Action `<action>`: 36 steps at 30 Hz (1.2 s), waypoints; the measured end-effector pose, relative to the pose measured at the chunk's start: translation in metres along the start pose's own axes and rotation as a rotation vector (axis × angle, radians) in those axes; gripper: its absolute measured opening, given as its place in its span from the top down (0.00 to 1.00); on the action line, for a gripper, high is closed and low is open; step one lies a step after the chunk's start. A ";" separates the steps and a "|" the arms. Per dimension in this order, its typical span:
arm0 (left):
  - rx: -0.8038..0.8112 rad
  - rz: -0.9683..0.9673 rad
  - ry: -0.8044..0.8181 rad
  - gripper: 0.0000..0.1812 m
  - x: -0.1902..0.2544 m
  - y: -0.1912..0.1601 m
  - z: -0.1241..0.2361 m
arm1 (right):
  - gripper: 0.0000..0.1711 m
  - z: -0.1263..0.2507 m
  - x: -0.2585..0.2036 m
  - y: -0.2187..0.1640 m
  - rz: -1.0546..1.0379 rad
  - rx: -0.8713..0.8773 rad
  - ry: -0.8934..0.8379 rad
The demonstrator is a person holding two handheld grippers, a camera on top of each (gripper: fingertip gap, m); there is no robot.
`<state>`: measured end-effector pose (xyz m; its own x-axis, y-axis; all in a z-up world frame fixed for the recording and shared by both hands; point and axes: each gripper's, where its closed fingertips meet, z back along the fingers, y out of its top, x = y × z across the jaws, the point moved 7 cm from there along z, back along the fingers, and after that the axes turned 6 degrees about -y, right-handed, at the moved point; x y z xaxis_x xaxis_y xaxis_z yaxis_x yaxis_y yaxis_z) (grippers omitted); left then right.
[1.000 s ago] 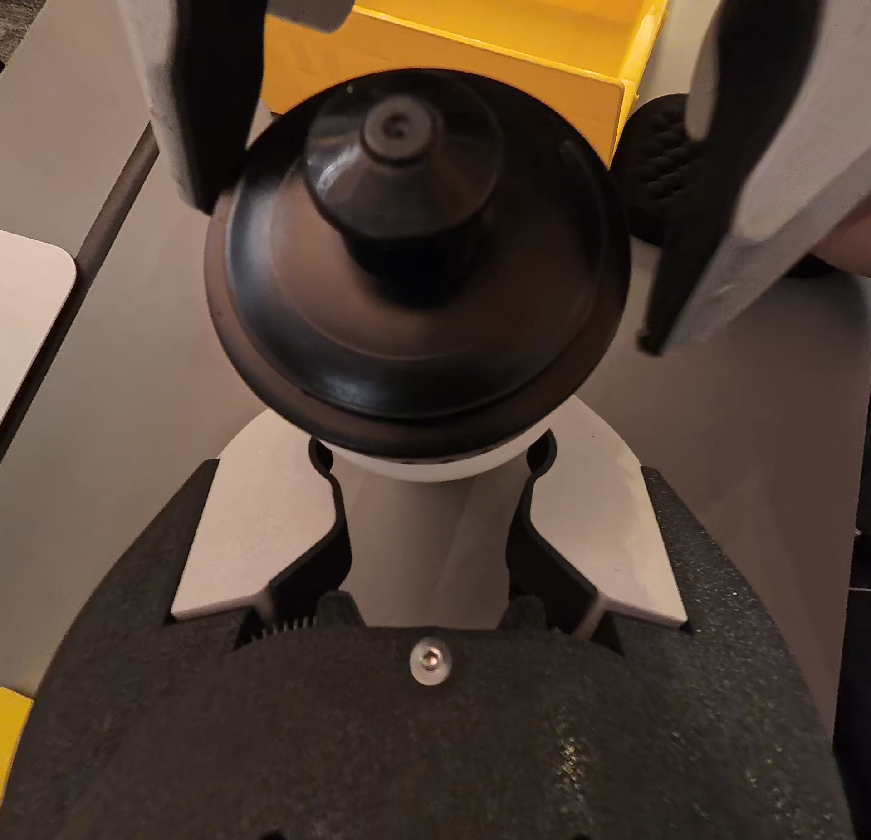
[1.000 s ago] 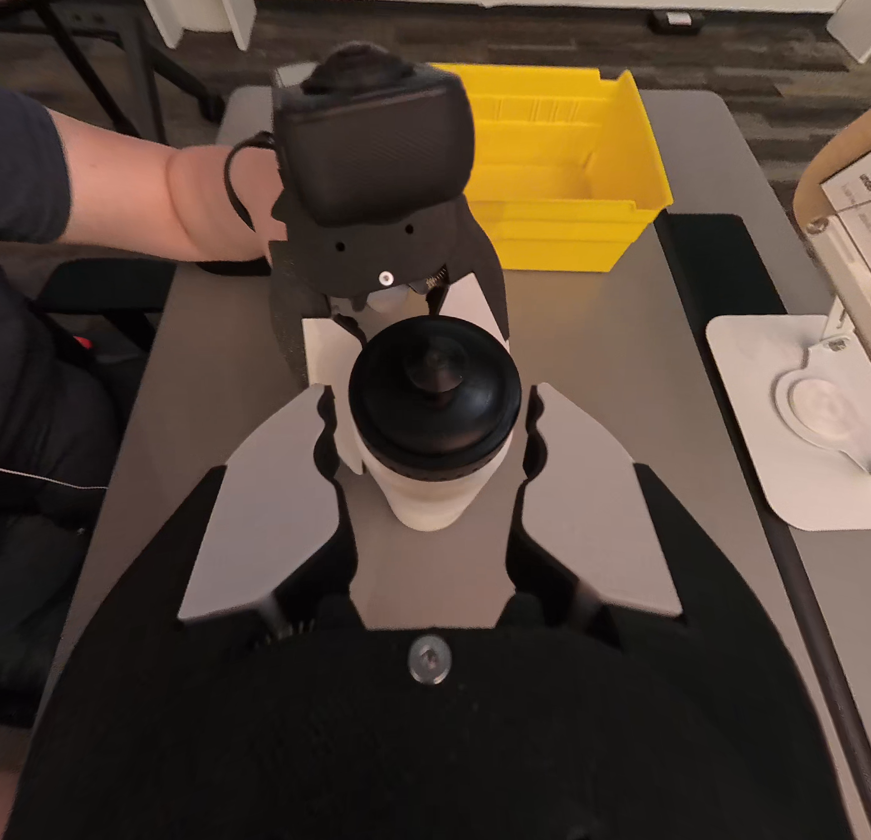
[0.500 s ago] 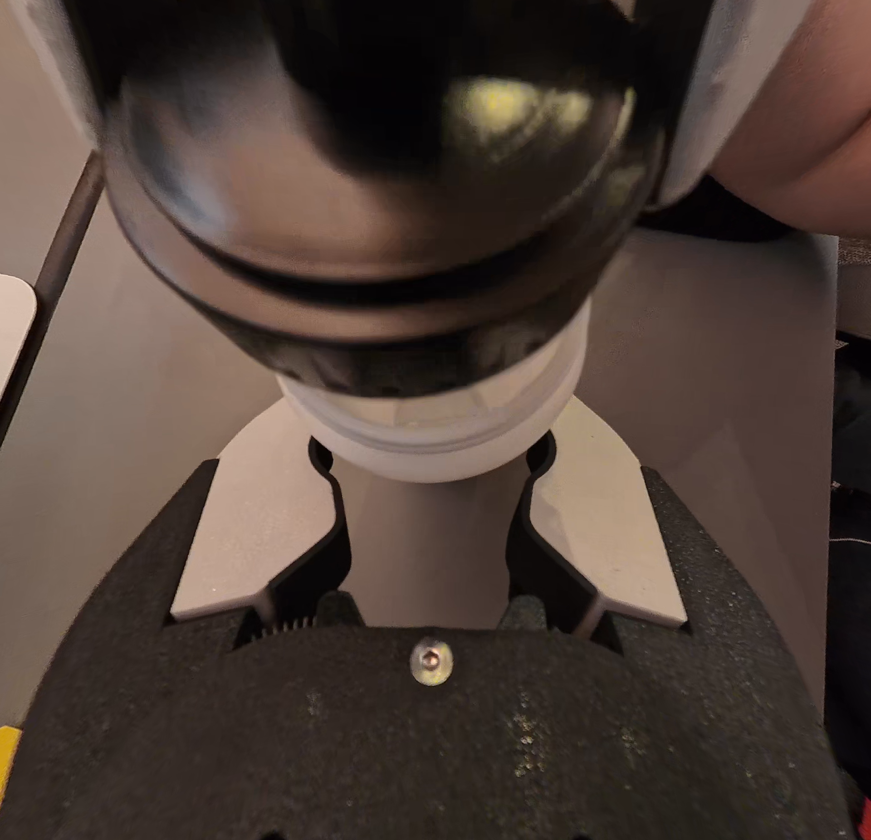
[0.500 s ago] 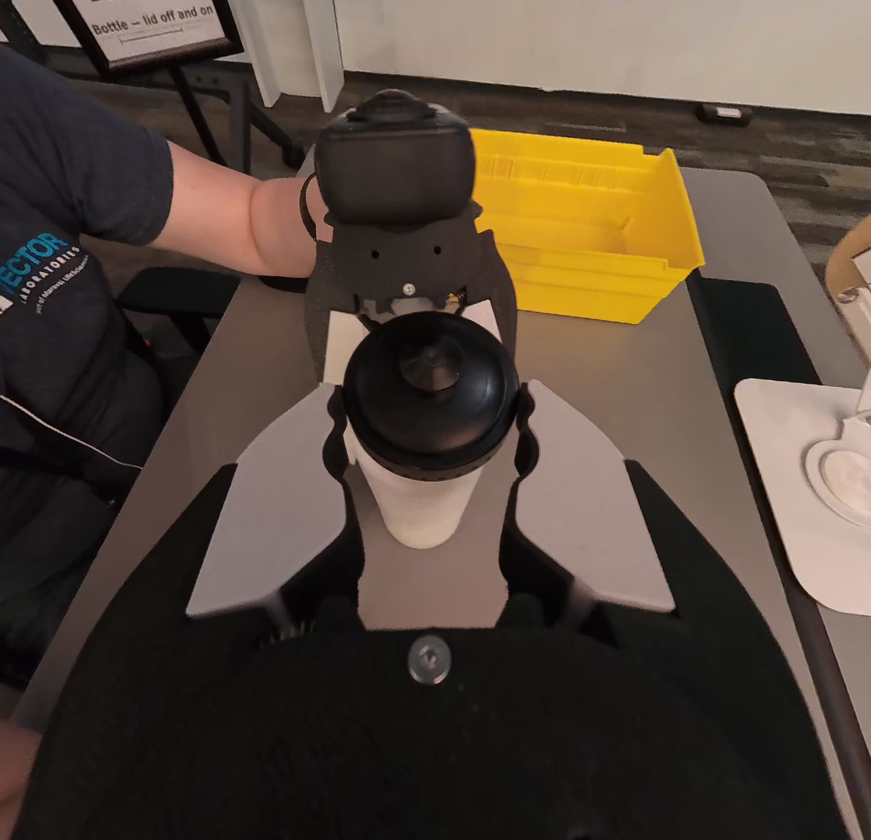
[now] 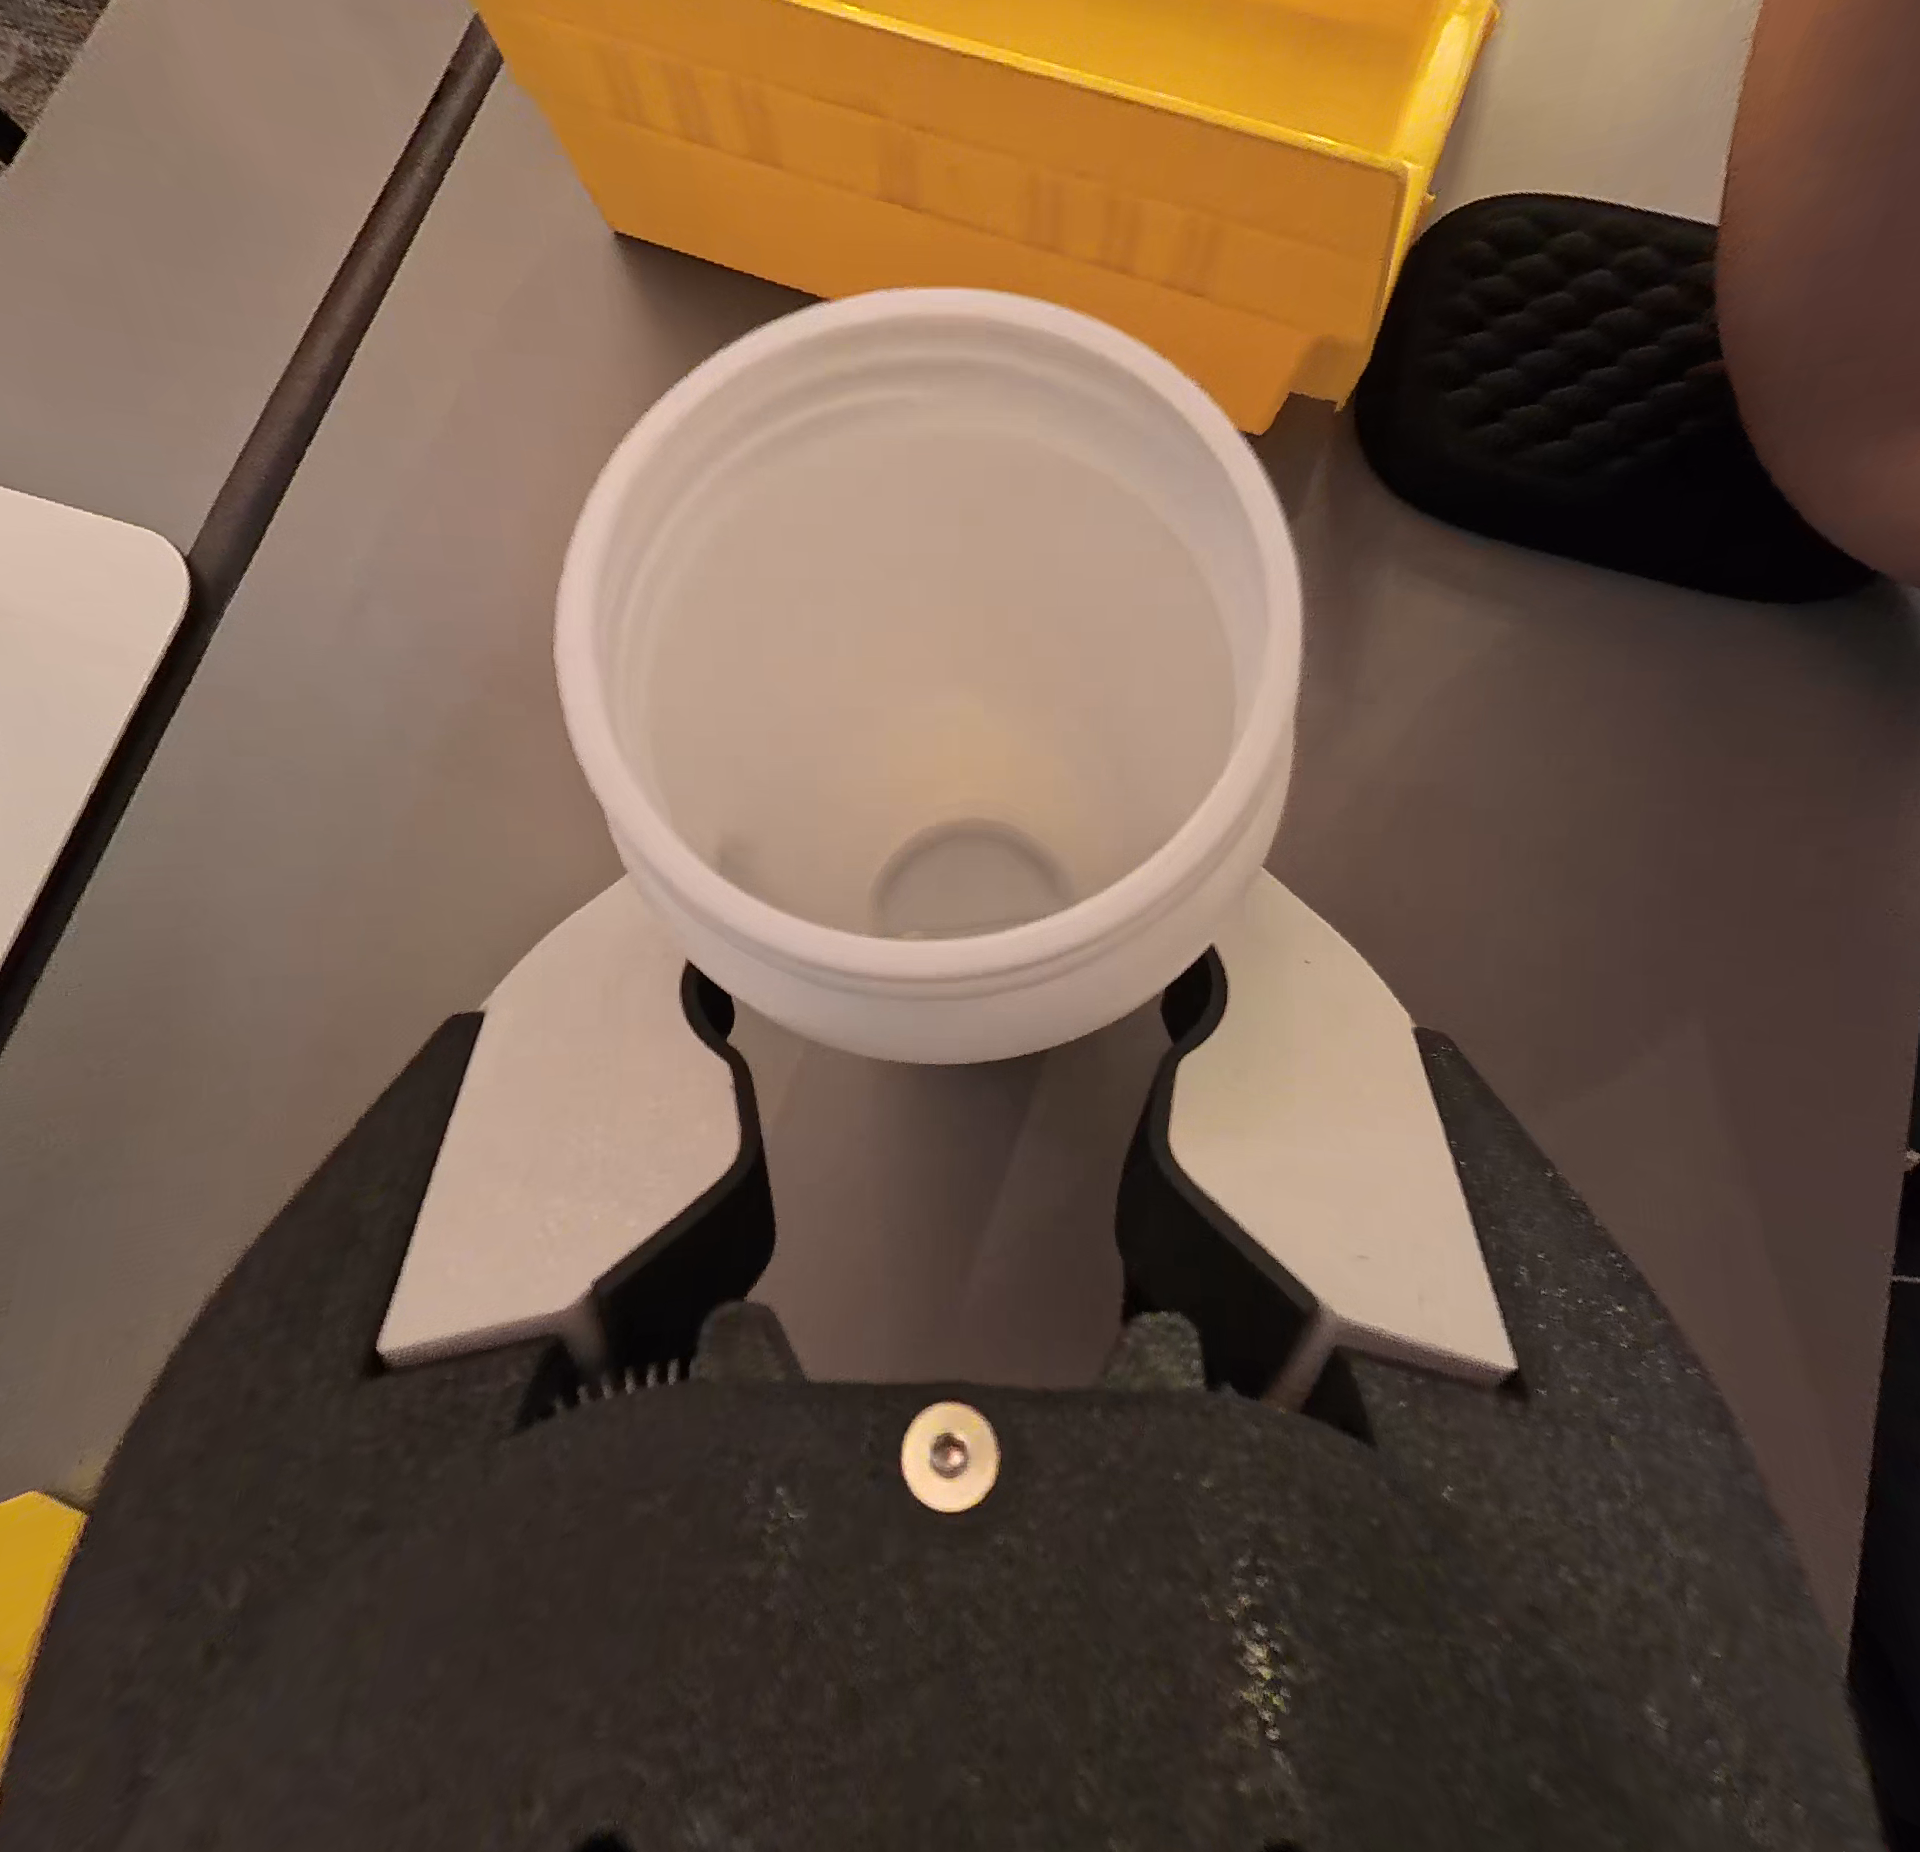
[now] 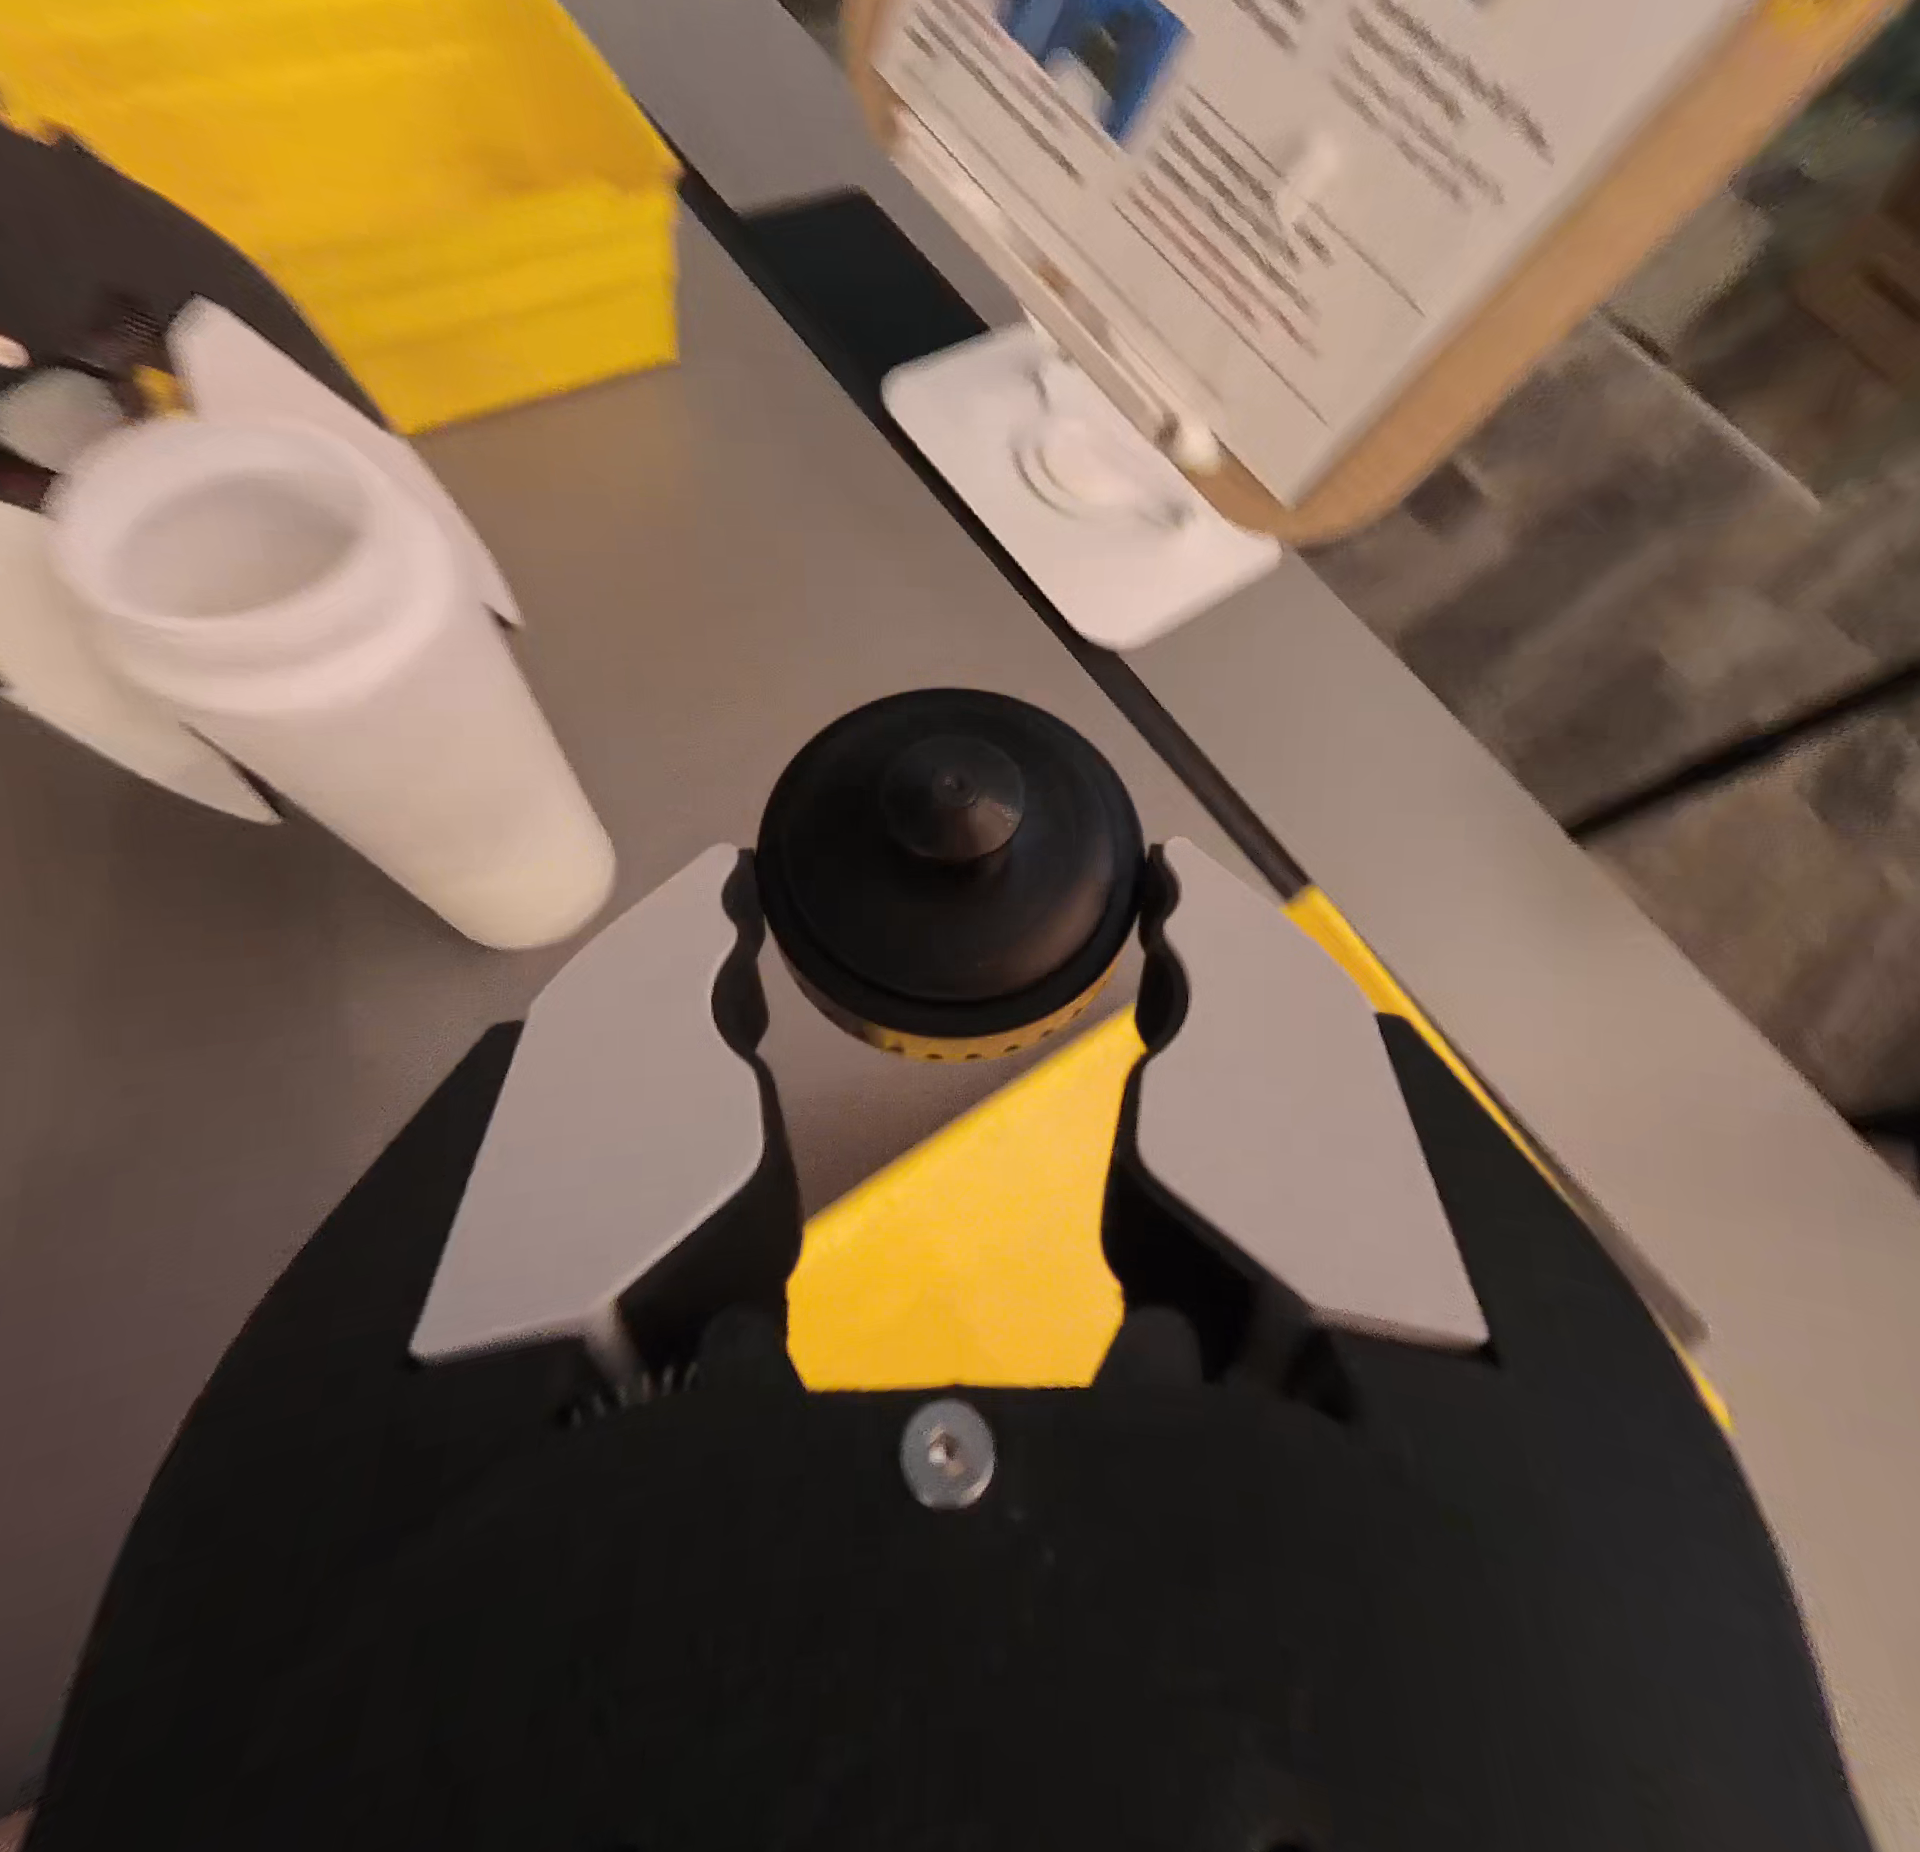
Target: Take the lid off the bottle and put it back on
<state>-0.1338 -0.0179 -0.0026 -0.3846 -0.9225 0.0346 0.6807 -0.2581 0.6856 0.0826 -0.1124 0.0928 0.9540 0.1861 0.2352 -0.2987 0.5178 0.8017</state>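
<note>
the left gripper (image 5: pixel 940 981) pinches the white bottle (image 5: pixel 935 680), which stands open on the grey table (image 5: pixel 1507 867) near a yellow bin (image 5: pixel 987 140). to the right, the right gripper (image 6: pixel 948 914) clamps the black lid (image 6: pixel 945 898), held clear of the bottle.

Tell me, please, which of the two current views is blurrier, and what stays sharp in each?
The right wrist view is blurrier: the bottle, yellow bin and sign smear with motion, while the lid in the right gripper stays crisp. The left wrist view is mostly sharp, with only the bottle's rim slightly soft; warm, dim light in both.
</note>
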 end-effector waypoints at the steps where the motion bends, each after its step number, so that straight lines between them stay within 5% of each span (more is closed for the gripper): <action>1: 0.002 0.005 0.004 0.54 -0.001 0.000 0.000 | 0.59 0.001 0.008 -0.008 -0.031 -0.040 -0.028; 8: 0.012 0.032 0.033 0.54 -0.007 -0.001 0.001 | 0.59 -0.008 0.072 -0.089 -0.304 -0.430 -0.299; 16: 0.011 0.033 0.035 0.54 -0.007 -0.001 0.001 | 0.59 -0.058 0.114 -0.177 -0.638 -0.590 -0.331; 36: 0.006 0.019 0.040 0.55 -0.005 0.000 0.001 | 0.60 -0.080 0.123 -0.223 -0.629 -0.781 -0.467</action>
<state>-0.1327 -0.0134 -0.0021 -0.3458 -0.9381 0.0189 0.6842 -0.2384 0.6893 0.2644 -0.1386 -0.1009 0.8090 -0.5436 0.2237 0.4649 0.8245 0.3225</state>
